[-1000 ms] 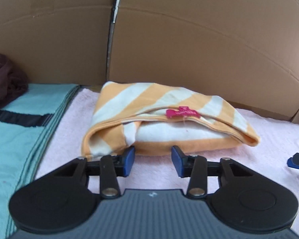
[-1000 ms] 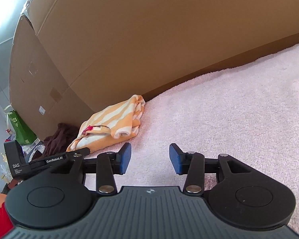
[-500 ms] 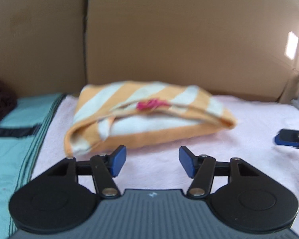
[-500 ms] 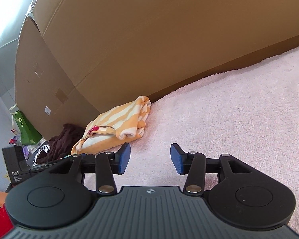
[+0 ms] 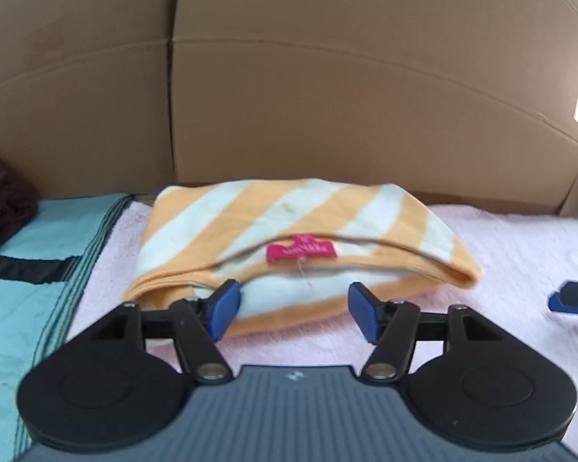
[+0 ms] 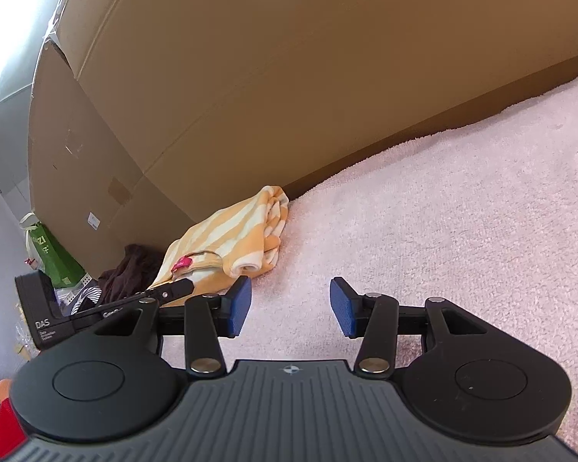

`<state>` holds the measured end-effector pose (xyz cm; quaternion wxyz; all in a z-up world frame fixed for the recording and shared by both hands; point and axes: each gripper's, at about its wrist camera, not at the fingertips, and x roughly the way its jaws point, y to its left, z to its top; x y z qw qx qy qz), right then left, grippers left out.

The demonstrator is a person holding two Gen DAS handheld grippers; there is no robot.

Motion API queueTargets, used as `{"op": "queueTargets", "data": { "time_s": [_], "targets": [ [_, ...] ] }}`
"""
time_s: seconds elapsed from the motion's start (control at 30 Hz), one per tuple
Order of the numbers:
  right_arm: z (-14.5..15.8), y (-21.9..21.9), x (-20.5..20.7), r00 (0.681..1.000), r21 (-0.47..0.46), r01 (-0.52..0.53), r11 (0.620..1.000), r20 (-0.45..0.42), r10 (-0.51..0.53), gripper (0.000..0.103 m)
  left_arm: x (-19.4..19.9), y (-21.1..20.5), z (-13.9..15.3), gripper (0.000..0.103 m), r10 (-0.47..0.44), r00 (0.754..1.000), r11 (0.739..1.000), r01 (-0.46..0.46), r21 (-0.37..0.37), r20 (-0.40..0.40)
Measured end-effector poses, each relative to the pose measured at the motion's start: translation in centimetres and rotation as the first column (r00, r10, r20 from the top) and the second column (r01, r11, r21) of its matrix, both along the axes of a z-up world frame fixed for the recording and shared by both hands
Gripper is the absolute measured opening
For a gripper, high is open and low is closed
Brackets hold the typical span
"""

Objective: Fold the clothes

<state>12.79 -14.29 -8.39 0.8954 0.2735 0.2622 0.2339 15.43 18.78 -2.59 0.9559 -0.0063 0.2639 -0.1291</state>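
Observation:
A folded orange-and-white striped garment (image 5: 289,238) with a pink label (image 5: 300,251) lies on the pink towel (image 5: 520,254) near the cardboard wall. My left gripper (image 5: 293,312) is open, its blue pads straddling the garment's near edge, with nothing gripped. In the right wrist view the same garment (image 6: 231,235) lies to the left and further off. My right gripper (image 6: 290,310) is open over bare pink towel (image 6: 443,231), holding nothing. The left gripper's body (image 6: 108,308) shows at the left of that view.
Cardboard panels (image 5: 327,96) wall off the back. A turquoise cloth (image 5: 27,308) with a dark band lies left of the towel, and a dark brown garment (image 5: 0,200) sits beyond it. A green bag (image 6: 54,258) stands at the far left. A blue-tipped finger of the right gripper (image 5: 574,300) shows at the right.
My left gripper has opened wider and moved in close to the striped garment, its pads now at the near edge. The right gripper has barely shifted.

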Motion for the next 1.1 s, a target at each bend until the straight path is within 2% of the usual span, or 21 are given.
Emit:
{"op": "queueTargets", "data": {
  "time_s": [0.07, 0.1, 0.17, 0.27, 0.37, 0.47, 0.6, 0.7, 0.8, 0.9, 1.03, 1.1],
  "targets": [
    [-0.1, -0.2, 0.1, 1.000, 0.006, 0.014, 1.000, -0.018, -0.014, 0.049, -2.3, -0.4, 0.4, 0.079, -0.052, 0.998, 0.997, 0.054, -0.047, 0.029],
    [-0.2, -0.3, 0.2, 0.999, 0.008, 0.020, 1.000, -0.026, -0.020, 0.050, -3.4, -0.7, 0.5, 0.082, -0.058, 0.997, 0.997, 0.060, -0.056, 0.042],
    [-0.2, -0.3, 0.2, 0.999, 0.000, 0.030, 1.000, -0.032, -0.030, 0.050, -5.0, -1.3, 0.6, 0.080, -0.055, 0.997, 0.997, 0.058, -0.059, 0.052],
    [0.0, 0.2, -0.1, 0.999, -0.049, 0.036, 0.998, -0.019, -0.037, 0.051, -6.6, -2.6, 0.1, 0.079, 0.014, 1.000, 0.998, -0.014, -0.060, 0.002],
    [0.4, 1.0, -0.3, 1.000, -0.107, 0.028, 0.994, -0.002, -0.028, 0.060, -7.7, -4.0, -0.7, 0.087, 0.116, 0.992, 0.991, -0.119, -0.064, -0.051],
    [0.6, 1.5, -0.5, 0.999, -0.150, 0.039, 0.988, 0.017, -0.037, 0.067, -9.6, -5.2, -1.1, 0.100, 0.167, 0.986, 0.982, -0.168, -0.088, -0.021],
    [0.7, 2.0, -0.5, 0.996, -0.223, 0.085, 0.971, -0.003, -0.087, 0.068, -10.3, -6.4, -0.3, 0.102, 0.207, 0.978, 0.975, -0.208, -0.073, -0.021],
    [1.5, 2.9, -1.9, 0.988, -0.351, 0.154, 0.924, 0.031, -0.152, 0.073, -10.8, -7.2, 0.3, 0.102, 0.237, 0.971, 0.969, -0.238, -0.061, -0.022],
    [2.5, 2.4, -4.1, 0.963, -0.384, 0.259, 0.886, 0.035, -0.267, 0.080, -11.3, -8.1, 1.0, 0.102, 0.266, 0.964, 0.963, -0.267, -0.048, -0.022],
    [3.3, 1.2, -6.6, 0.931, -0.422, 0.352, 0.836, 0.067, -0.358, 0.089, -12.0, -10.8, 1.3, 0.102, 0.221, 0.975, 0.974, -0.222, -0.037, -0.033],
    [4.6, -0.6, -9.5, 0.888, -0.485, 0.433, 0.760, 0.083, -0.453, 0.094, -12.9, -14.6, 1.6, 0.102, 0.157, 0.986, 0.987, -0.158, -0.024, -0.049],
    [4.9, -1.7, -10.9, 0.874, -0.502, 0.452, 0.737, 0.084, -0.478, 0.095, -13.4, -16.4, 1.8, 0.102, 0.125, 0.991, 0.992, -0.126, -0.017, -0.057]
  ]
}}
